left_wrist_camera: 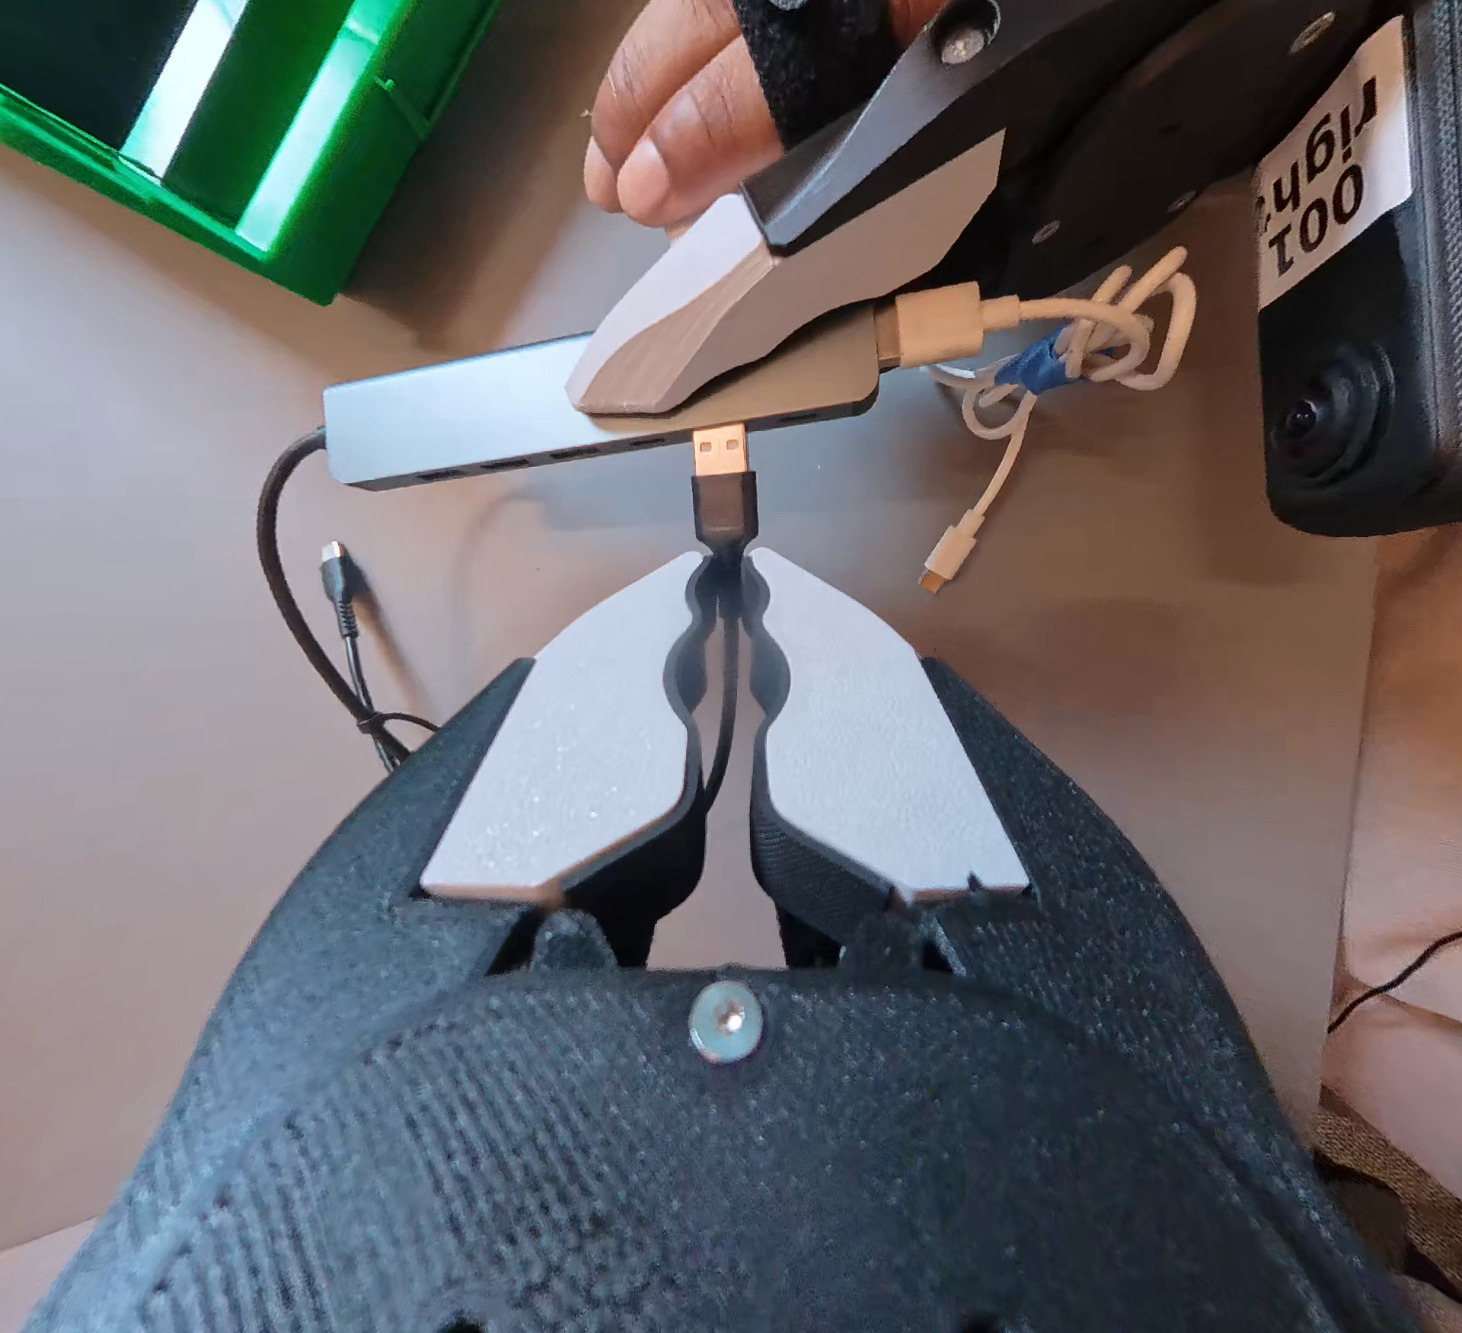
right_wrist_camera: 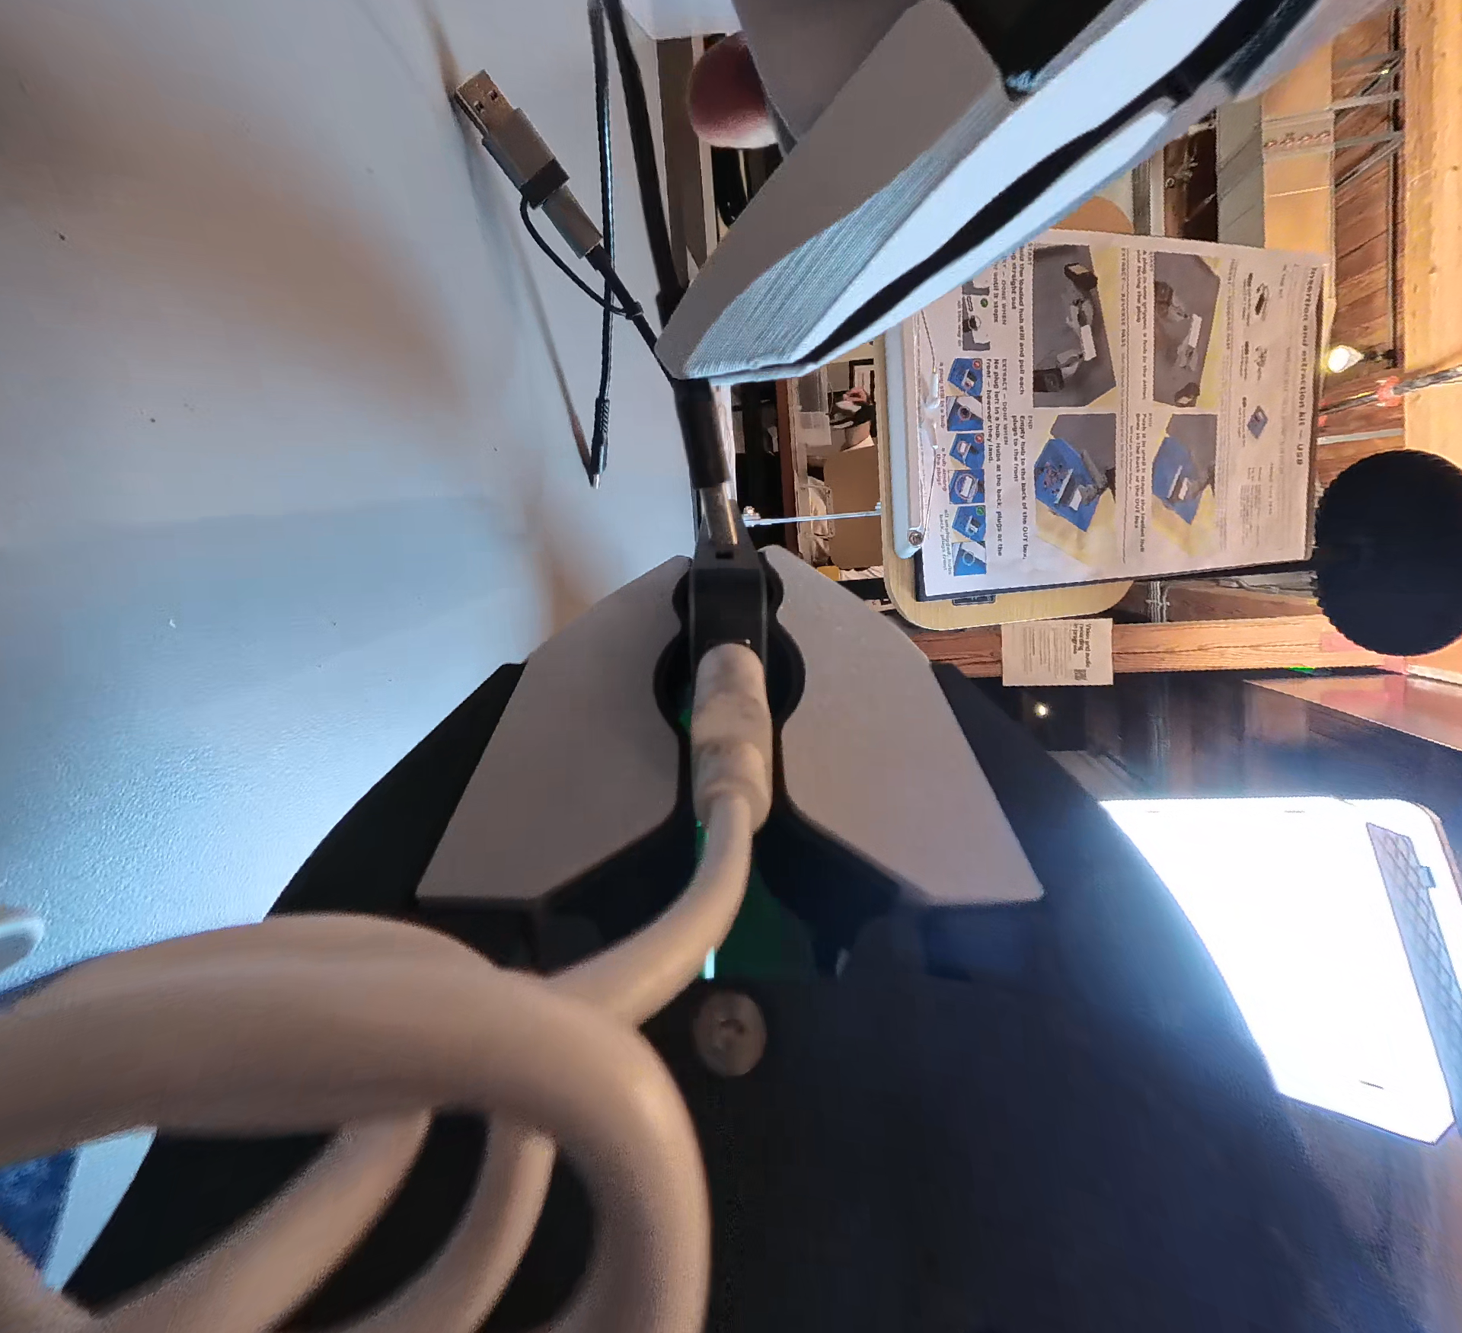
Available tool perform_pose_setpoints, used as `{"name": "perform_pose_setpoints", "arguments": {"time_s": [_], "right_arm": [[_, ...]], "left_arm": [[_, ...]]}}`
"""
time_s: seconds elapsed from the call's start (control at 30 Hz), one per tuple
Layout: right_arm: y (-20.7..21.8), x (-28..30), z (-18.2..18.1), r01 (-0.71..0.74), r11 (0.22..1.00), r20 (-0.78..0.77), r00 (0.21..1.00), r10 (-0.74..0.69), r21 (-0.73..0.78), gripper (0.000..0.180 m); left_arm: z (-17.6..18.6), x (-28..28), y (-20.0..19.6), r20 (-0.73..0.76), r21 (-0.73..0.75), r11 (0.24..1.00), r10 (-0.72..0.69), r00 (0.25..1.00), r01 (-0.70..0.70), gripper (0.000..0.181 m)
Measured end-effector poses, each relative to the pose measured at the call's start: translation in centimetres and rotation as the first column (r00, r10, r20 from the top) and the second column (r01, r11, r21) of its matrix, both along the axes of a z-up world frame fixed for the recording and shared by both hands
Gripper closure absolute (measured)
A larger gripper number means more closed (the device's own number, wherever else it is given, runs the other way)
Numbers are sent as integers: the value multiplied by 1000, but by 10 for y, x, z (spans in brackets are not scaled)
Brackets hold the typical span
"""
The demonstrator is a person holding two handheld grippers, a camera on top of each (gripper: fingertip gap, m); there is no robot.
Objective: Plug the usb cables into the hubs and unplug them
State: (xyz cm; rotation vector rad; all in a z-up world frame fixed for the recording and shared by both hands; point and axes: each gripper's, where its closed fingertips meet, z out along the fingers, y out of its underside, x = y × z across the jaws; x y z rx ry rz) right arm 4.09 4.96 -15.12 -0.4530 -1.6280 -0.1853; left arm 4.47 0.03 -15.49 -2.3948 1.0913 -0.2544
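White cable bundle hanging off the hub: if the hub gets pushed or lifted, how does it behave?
The white cable looks floppy: it hangs in loose tangled loops, so it would probably trail and swing. Its free plug dangles and may snag. The hub looks rigid and, clamped by the right gripper, unlikely to flex.

Two wrist cameras, both close in, sharing the hub.

Left wrist view looked forward and down along its gripper (left_wrist_camera: 724, 559) at the counter (left_wrist_camera: 198, 583), hub (left_wrist_camera: 475, 416) near. Right wrist view was rolled sideways, counter (right_wrist_camera: 237, 345) standing at left, room beyond; it looked end-on along the hub (right_wrist_camera: 724, 527) at the left gripper (right_wrist_camera: 791, 266).
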Motion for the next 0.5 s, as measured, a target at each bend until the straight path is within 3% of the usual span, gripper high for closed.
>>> {"name": "perform_pose_setpoints", "arguments": {"time_s": [0.2, 0.5], "right_arm": [[0, 2, 7, 4, 1000, -35, 999, -4, 1, 168], [-4, 6, 7, -6, 984, -45, 999, -2, -178, 169]], "left_arm": [[16, 6, 4, 67, 58, 998, 2, 998, -6, 175], [26, 18, 8, 153, 106, 994, -10, 988, -7, 174]]}}
